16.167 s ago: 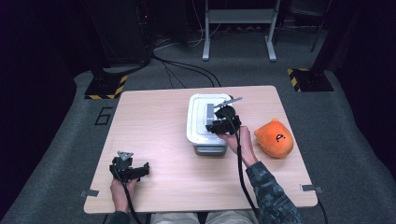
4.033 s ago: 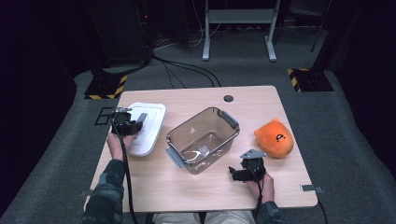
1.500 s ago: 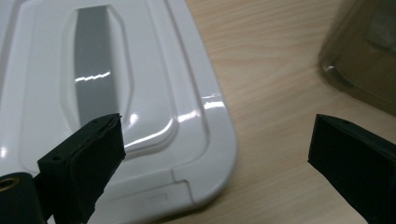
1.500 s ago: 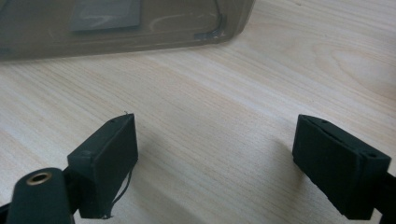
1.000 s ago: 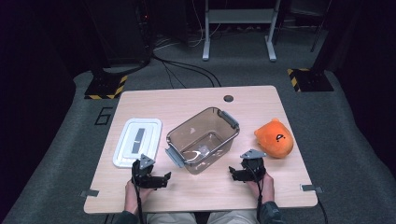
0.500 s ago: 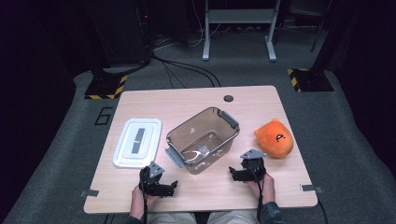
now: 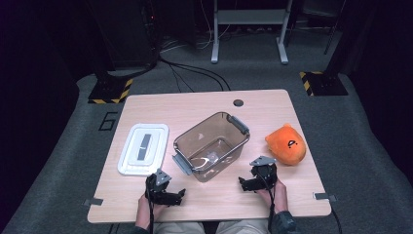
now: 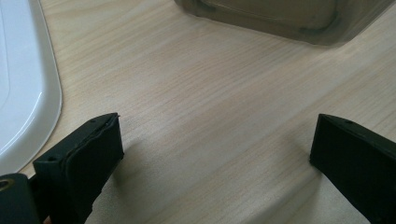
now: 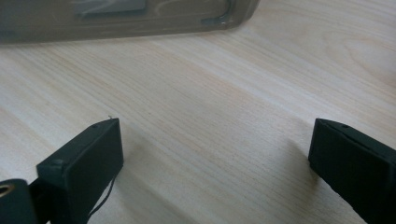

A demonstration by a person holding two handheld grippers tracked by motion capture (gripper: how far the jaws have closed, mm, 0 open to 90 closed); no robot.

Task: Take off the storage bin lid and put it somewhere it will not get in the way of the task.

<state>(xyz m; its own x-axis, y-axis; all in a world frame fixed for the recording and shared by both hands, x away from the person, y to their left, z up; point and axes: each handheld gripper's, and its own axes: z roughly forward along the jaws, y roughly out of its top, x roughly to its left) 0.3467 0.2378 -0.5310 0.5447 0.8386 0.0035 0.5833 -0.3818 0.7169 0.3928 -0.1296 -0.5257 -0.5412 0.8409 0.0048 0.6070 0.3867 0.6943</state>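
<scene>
The clear plastic storage bin [image 7: 212, 147] stands open near the middle of the wooden table [image 7: 195, 105], turned at an angle, with a grey latch handle at each short end. Its white lid [image 7: 143, 155] lies flat just to the bin's left, apart from it. An orange plush toy [image 7: 287, 144] sits to the bin's right, near but not touching.

The left gripper [image 7: 181, 195] rests on the table in front of the bin's near-left corner, jaws spread wide with only bare wood between them. The right gripper [image 7: 242, 183] rests in front of the bin's near-right corner; its jaws have just been opening and now stand wide, holding nothing.

The bin looks light, rigid and slick-walled, so it would likely slide if pushed. The rim or a latch handle offers the surest hold. The plush is soft and would compress under a pinch.
</scene>
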